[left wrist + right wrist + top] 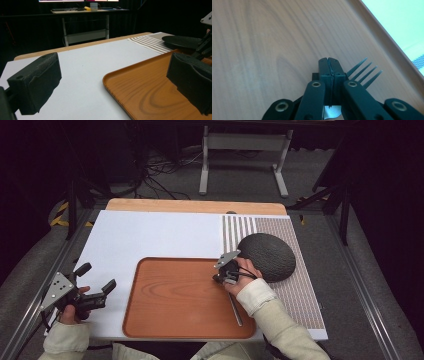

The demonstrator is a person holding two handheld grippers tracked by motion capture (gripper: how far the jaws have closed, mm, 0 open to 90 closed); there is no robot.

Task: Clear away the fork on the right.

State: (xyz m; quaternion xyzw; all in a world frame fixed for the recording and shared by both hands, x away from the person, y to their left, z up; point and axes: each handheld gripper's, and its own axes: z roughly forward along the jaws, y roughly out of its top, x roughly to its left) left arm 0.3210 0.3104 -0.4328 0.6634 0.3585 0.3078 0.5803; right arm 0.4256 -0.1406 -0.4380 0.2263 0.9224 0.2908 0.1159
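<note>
A metal fork [235,309] lies slanted over the right side of the wooden tray [131,305], its handle pointing toward the person. My right gripper [220,276] is shut on the fork near its head. In the right gripper view the jaws [331,66] are pressed together just above the tray's wood, and the fork's tines [365,72] stick out to their right. My left gripper [98,276] is held over the white board left of the tray, open with nothing between its jaws [112,85]. The tray's near corner [110,80] shows between them.
A dark domed dish [267,256] rests on the striped mat [300,290] right of the tray, close behind the right hand. It also appears as a dark dish [181,41] at far right. The white board [150,237] covers the table's left and back. Table edges have metal rails.
</note>
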